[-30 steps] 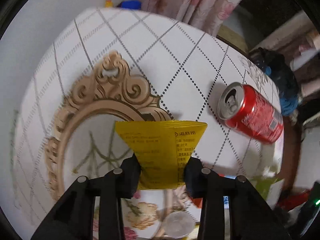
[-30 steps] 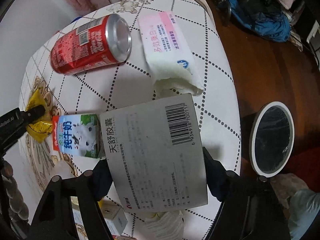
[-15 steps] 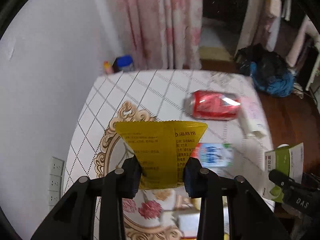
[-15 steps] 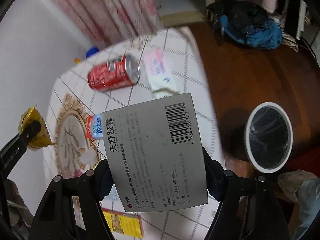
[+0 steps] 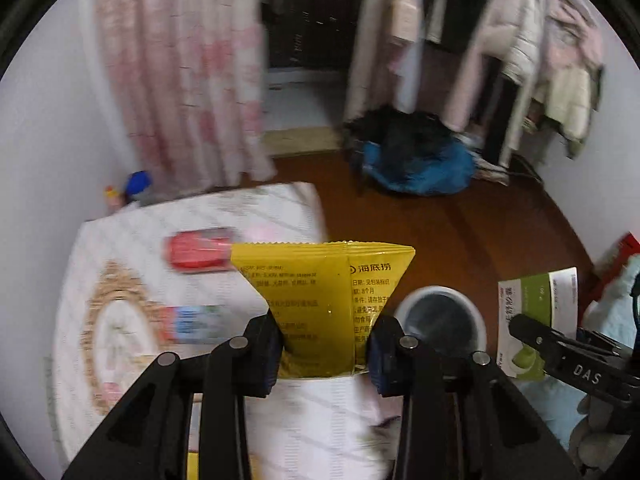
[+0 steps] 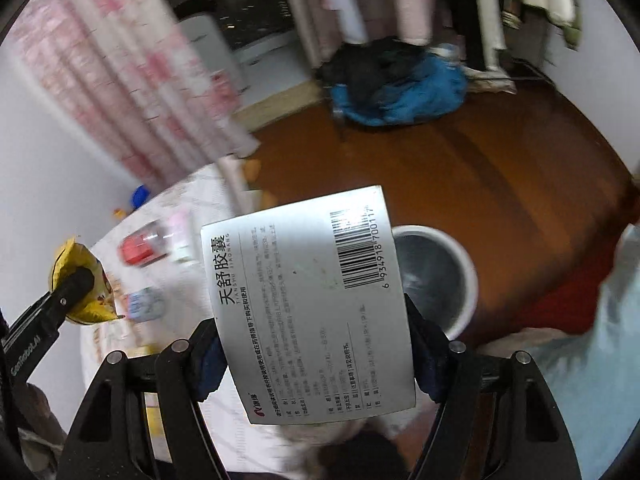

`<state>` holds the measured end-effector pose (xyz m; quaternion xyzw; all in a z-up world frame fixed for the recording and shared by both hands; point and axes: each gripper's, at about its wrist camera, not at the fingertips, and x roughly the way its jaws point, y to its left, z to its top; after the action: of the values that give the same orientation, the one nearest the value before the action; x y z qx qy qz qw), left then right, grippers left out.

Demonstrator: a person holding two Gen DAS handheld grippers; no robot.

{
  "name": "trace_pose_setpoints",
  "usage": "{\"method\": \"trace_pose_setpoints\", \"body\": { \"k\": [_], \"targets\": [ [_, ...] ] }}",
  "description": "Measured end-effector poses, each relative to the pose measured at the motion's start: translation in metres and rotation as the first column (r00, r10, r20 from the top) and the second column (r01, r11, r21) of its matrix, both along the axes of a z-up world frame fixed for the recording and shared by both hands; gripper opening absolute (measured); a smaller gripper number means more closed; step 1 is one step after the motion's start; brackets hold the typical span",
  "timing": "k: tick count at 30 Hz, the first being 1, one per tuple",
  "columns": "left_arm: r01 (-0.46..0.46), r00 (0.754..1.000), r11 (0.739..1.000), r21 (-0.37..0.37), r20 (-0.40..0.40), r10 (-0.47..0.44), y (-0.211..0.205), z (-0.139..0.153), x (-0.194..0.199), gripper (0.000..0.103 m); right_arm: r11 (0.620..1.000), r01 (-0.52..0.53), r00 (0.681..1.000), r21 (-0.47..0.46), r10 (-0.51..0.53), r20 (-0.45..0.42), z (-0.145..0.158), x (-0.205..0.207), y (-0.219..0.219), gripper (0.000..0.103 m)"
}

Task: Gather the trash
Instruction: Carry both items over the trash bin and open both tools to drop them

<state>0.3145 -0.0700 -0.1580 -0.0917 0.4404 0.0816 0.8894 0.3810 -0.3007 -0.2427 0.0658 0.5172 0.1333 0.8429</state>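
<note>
At the far left of the left wrist view, a table (image 5: 120, 240) under a white patterned cloth is seen, blurred. A red can (image 5: 198, 253) lies on its side on it, and a small blue-and-white carton (image 5: 192, 324) lies nearer the camera. Over the table's near edge the left gripper (image 5: 324, 350) is closed on a yellow sachet (image 5: 320, 300), which is pinched at its narrow lower end and fans out wide above the fingers. Just right of the sachet, on the brown floor (image 5: 480, 232), a round white bin (image 5: 440, 320) with a dark liner stands open. Further right, a green-and-white box (image 5: 538, 312) is seen in the right gripper (image 5: 532, 332).

In the right wrist view, the sachet and the left gripper (image 6: 76, 284) are seen from the side at the left, above the table. The can (image 6: 140, 248) and the carton (image 6: 144, 304) lie beyond them. In the middle, the right gripper (image 6: 312, 354) is clamped on the box (image 6: 308, 304) by its two side edges, its grey barcoded face toward the camera. The bin (image 6: 440, 272) is partly hidden behind the box's right edge. A pale sleeve (image 6: 600, 340) shows at the far right.
</note>
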Motion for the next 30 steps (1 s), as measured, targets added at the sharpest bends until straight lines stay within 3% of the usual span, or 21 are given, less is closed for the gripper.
{"method": "trace_pose_setpoints", "body": {
  "k": [4, 7, 17, 22, 24, 26, 28, 29, 30],
  "targets": [
    [0.073, 0.996, 0.996, -0.058, -0.047, -0.075, -0.052, -0.031, 0.036, 0.031, 0.998, 0.047, 0.997, -0.046, -0.05, -0.059, -0.027, 0.027, -0.054, 0.076],
    [0.102, 0.988, 0.988, -0.114, -0.105, -0.114, -0.087, -0.06, 0.062, 0.031, 0.997, 0.046, 0.989, -0.068, -0.055, -0.14, -0.066, 0.059, -0.086, 0.076],
    [0.17, 0.942, 0.964, -0.205, -0.255, -0.22, -0.149, -0.149, 0.143, 0.033, 0.996, 0.034, 0.953, -0.077, -0.055, -0.297, -0.183, 0.126, -0.107, 0.076],
    [0.182, 0.921, 0.966, -0.185, -0.311, -0.233, -0.167, -0.175, 0.156, 0.035, 0.997, 0.057, 0.941, -0.043, -0.068, -0.332, -0.226, 0.145, -0.111, 0.08],
    [0.178, 0.921, 0.968, -0.178, -0.316, -0.227, -0.167, -0.18, 0.158, 0.048, 0.997, 0.069, 0.935, -0.039, -0.078, -0.347, -0.241, 0.149, -0.115, 0.081],
    [0.171, 0.927, 0.973, -0.157, -0.308, -0.213, -0.166, -0.182, 0.158, 0.076, 0.995, 0.083, 0.928, -0.054, -0.097, -0.36, -0.251, 0.151, -0.119, 0.084],
    [0.173, 0.929, 0.977, -0.125, -0.308, -0.204, -0.165, -0.185, 0.156, 0.084, 0.994, 0.093, 0.927, -0.061, -0.109, -0.358, -0.256, 0.15, -0.122, 0.097],
    [0.175, 0.927, 0.977, -0.118, -0.314, -0.204, -0.166, -0.187, 0.156, 0.094, 0.992, 0.097, 0.927, -0.077, -0.119, -0.355, -0.258, 0.148, -0.122, 0.102],
    [0.177, 0.925, 0.978, -0.108, -0.32, -0.203, -0.166, -0.188, 0.155, 0.098, 0.991, 0.098, 0.928, -0.09, -0.124, -0.352, -0.259, 0.147, -0.123, 0.102]
  ]
}}
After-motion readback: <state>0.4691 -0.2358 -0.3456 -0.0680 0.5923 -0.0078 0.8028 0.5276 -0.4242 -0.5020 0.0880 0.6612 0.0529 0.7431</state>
